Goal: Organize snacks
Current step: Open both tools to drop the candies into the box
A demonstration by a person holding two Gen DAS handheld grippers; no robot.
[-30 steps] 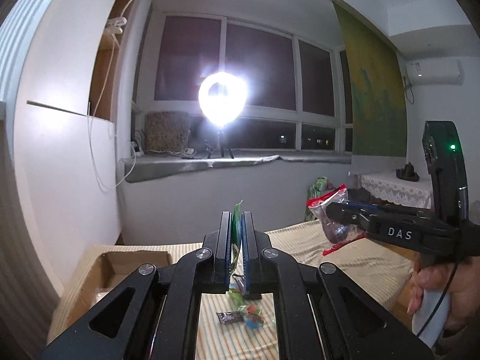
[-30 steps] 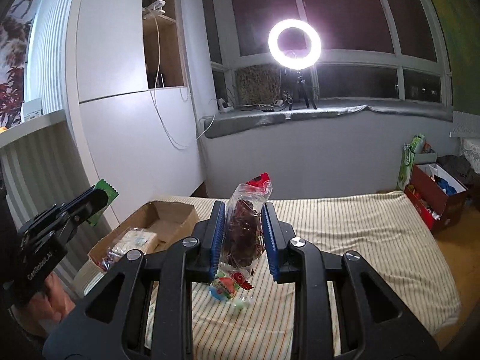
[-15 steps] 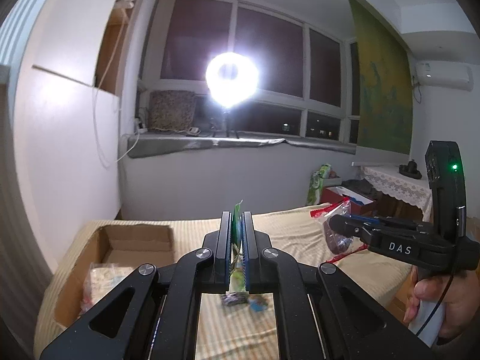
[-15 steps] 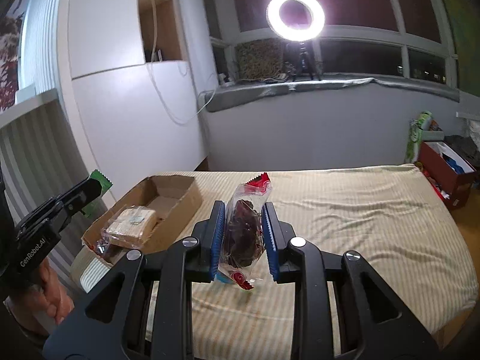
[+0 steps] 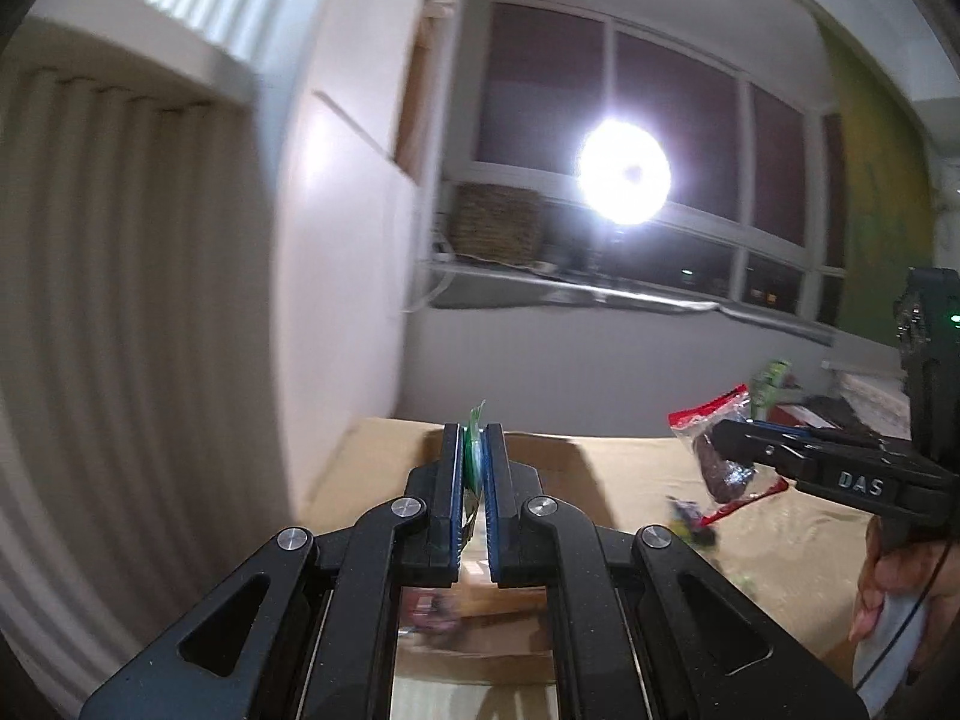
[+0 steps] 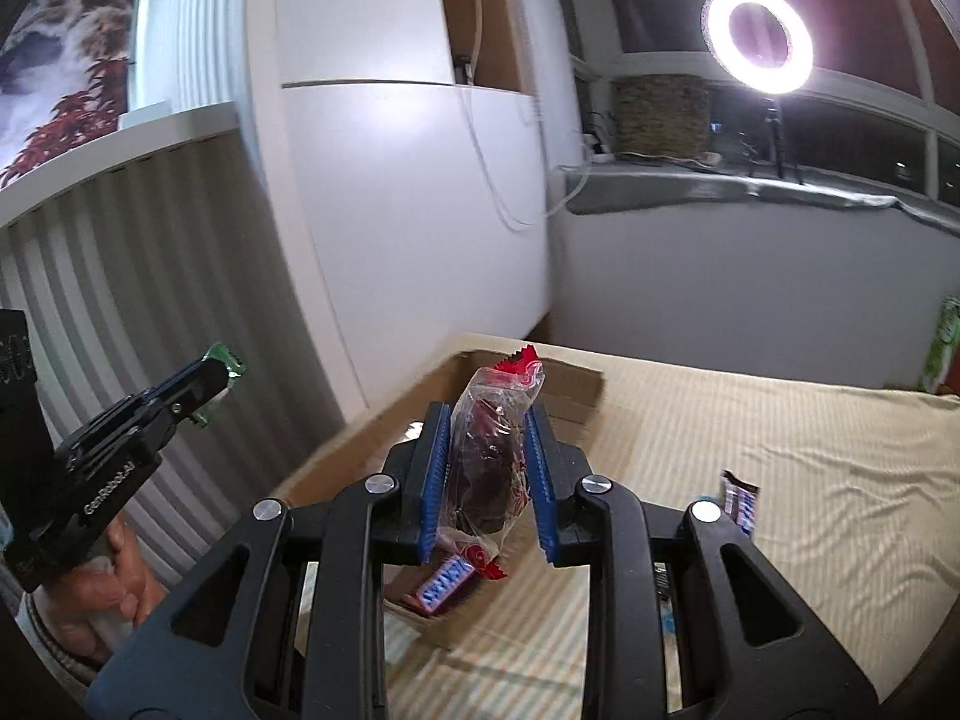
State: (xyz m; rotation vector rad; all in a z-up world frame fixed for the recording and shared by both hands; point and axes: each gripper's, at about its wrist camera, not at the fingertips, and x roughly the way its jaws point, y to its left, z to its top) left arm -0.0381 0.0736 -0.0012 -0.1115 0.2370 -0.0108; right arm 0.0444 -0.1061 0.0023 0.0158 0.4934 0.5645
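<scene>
Left wrist view: the left claw (image 5: 474, 480) pinches a thin green packet (image 5: 474, 456) above the cardboard box (image 5: 540, 468). Right wrist view: the right claw (image 6: 487, 474) clamps a clear red-ended snack bag (image 6: 492, 450) over the box's edge on the striped bed (image 6: 810, 480).

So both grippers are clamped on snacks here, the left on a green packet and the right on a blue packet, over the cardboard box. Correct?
Not quite: the right wrist view shows the right gripper clamped on a clear bag with red ends and dark contents, not a blue packet. The left gripper holds the green packet; the cardboard box lies below.

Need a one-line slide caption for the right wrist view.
Right gripper holds a clear bag above the cardboard box; left gripper carries a green packet.
</scene>
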